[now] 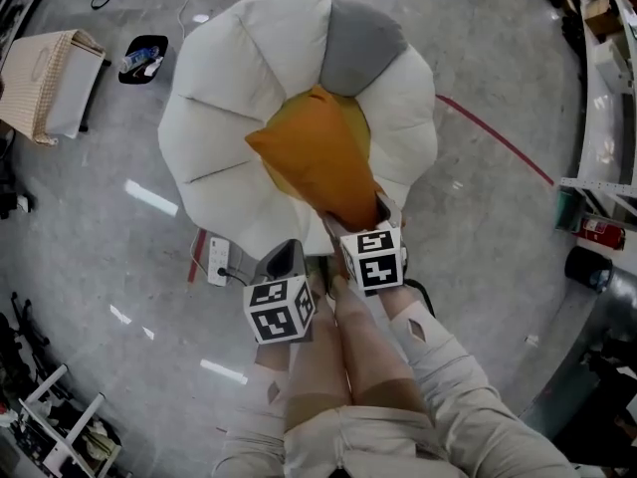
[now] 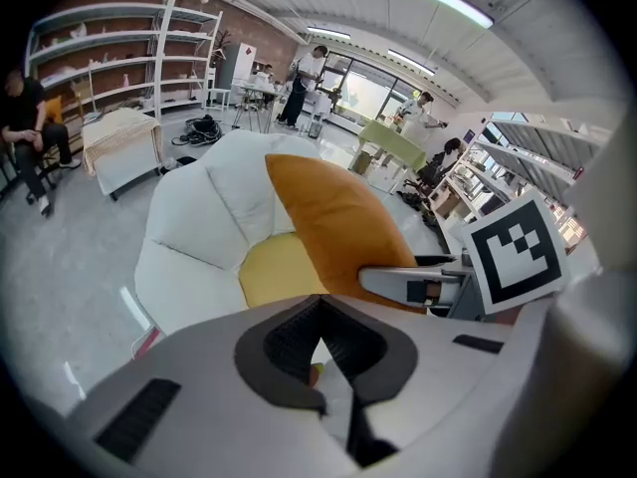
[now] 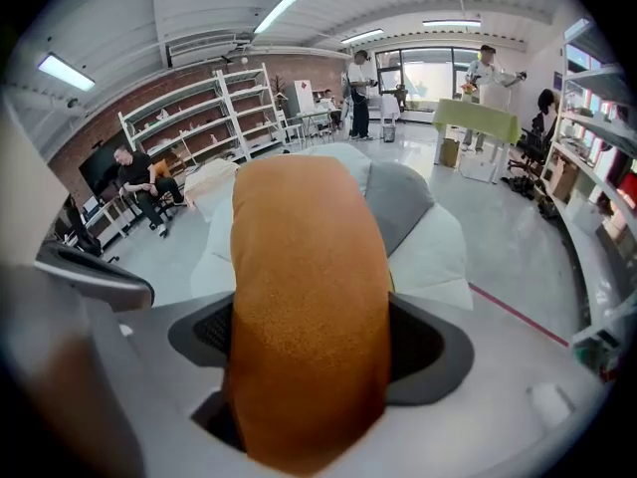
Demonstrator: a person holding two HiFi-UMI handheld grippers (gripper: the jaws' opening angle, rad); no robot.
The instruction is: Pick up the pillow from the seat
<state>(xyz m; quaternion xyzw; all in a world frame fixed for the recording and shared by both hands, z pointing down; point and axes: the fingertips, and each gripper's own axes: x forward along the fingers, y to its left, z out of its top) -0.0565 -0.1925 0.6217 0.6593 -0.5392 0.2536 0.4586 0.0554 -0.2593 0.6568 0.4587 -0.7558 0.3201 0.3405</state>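
An orange pillow (image 1: 318, 157) hangs tilted above the white flower-shaped seat (image 1: 229, 88), which has one grey petal. My right gripper (image 1: 364, 217) is shut on the pillow's near end. In the right gripper view the pillow (image 3: 304, 297) fills the space between the jaws, and the pads press on its sides. The left gripper (image 1: 284, 259) is at the seat's front edge, beside the pillow and apart from it. In the left gripper view its pads (image 2: 299, 337) meet at the tip with nothing held. That view also shows the pillow (image 2: 338, 217) raised over the seat's yellow centre (image 2: 274, 267).
A beige woven box (image 1: 45, 83) stands at the far left. A power strip (image 1: 217, 262) lies on the floor by the seat's front, and a red floor line (image 1: 498, 137) runs to the right. Shelving (image 1: 607, 68) lines the right side. People are standing and sitting in the background.
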